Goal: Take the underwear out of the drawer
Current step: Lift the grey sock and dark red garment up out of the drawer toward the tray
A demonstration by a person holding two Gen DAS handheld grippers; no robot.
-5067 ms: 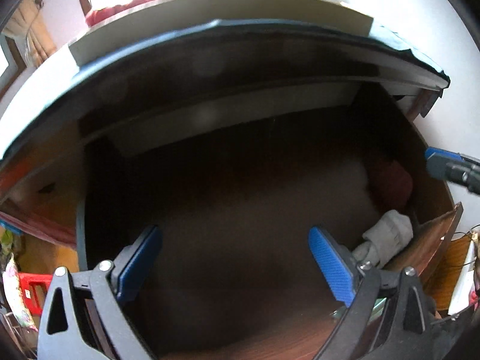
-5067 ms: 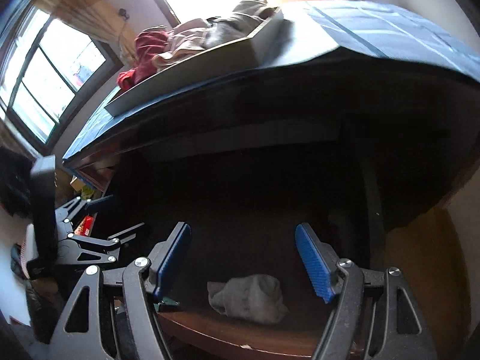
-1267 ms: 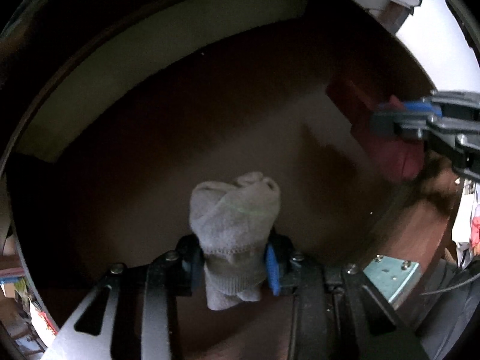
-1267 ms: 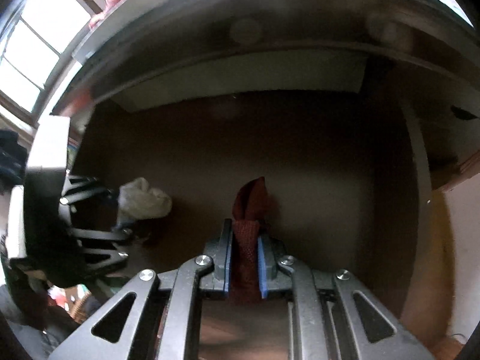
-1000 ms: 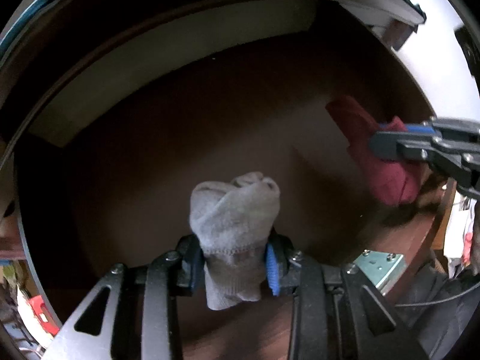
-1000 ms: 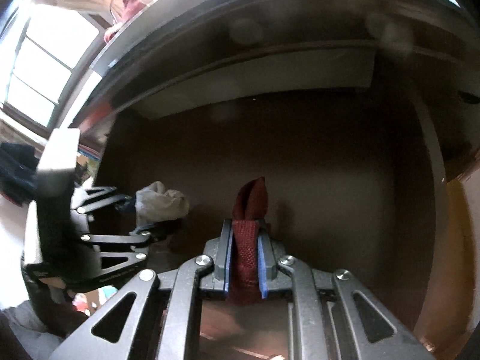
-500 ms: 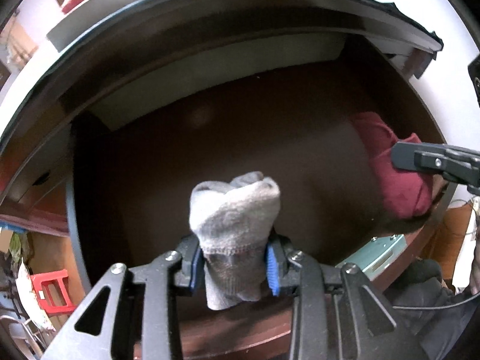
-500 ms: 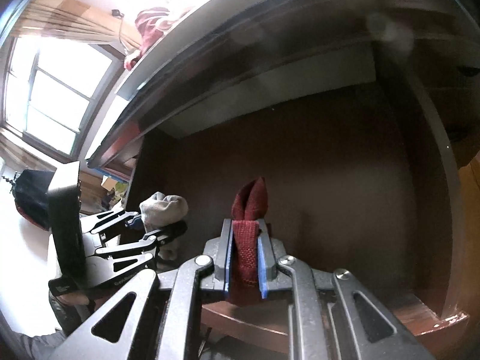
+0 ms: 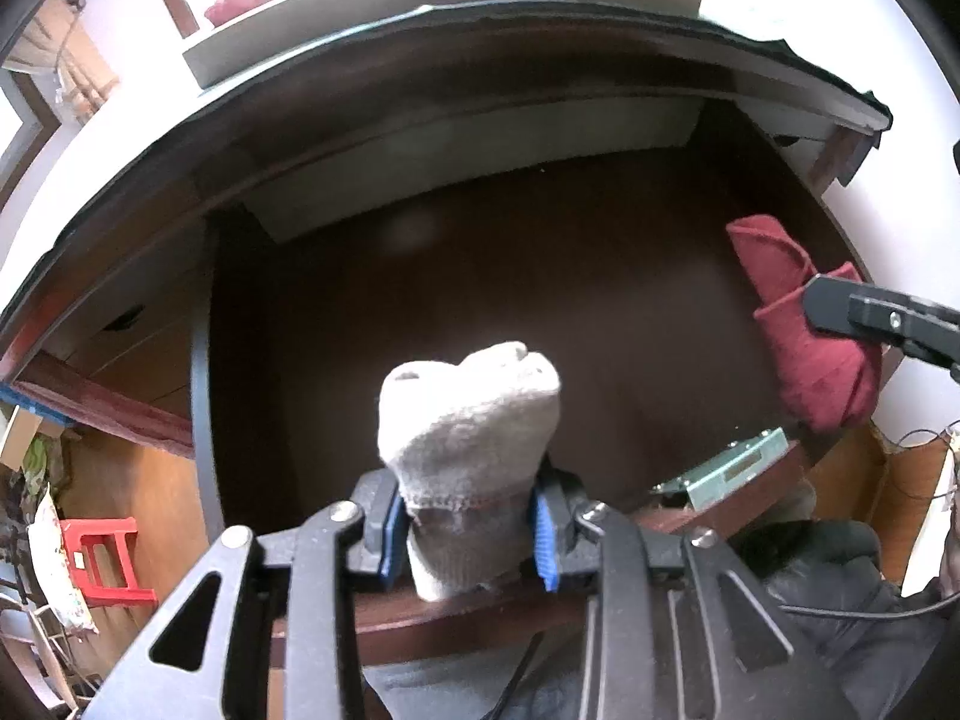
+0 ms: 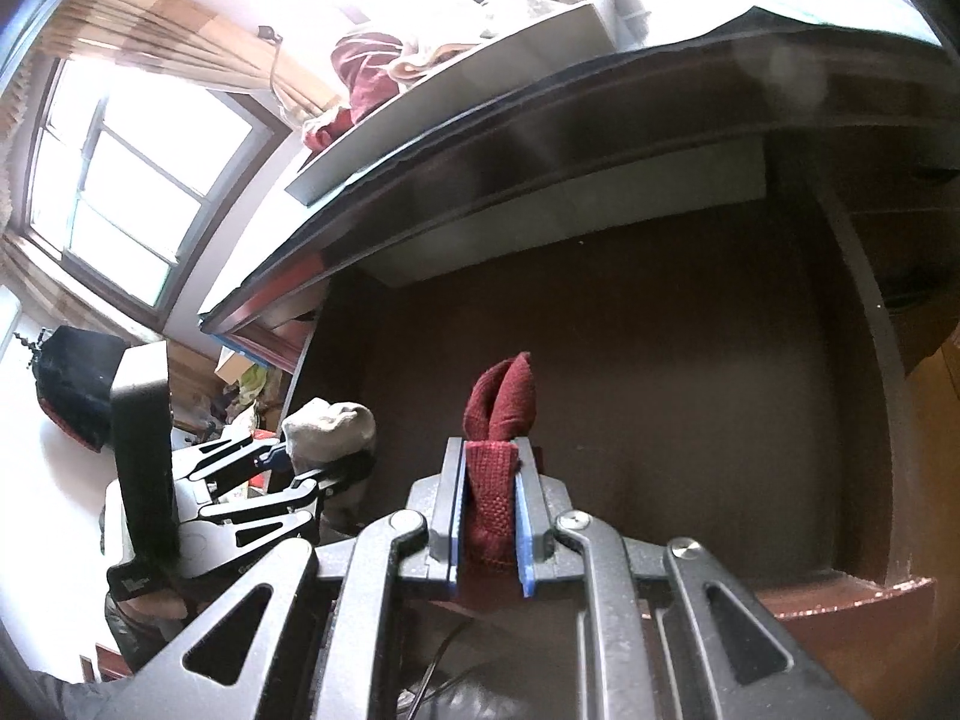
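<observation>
My left gripper (image 9: 471,531) is shut on a grey rolled garment (image 9: 468,414) and holds it above the front edge of the open dark wooden drawer (image 9: 540,300). My right gripper (image 10: 489,534) is shut on a dark red rolled garment (image 10: 498,414), also above the drawer's front edge. The red garment also shows at the right of the left wrist view (image 9: 804,324). The grey garment and the left gripper show at the left of the right wrist view (image 10: 330,420). The drawer floor (image 10: 660,390) looks bare.
A tabletop with a blue cover (image 9: 540,12) overhangs the drawer and carries a white tray of clothes (image 10: 468,90). A metal bracket (image 9: 732,468) sits on the drawer's front right. A red stool (image 9: 102,552) stands on the floor at left. A window (image 10: 120,180) is at far left.
Both grippers have pulled back and up out of the drawer, each with its garment still held. The drawer front edge and the tabletop above now show.
</observation>
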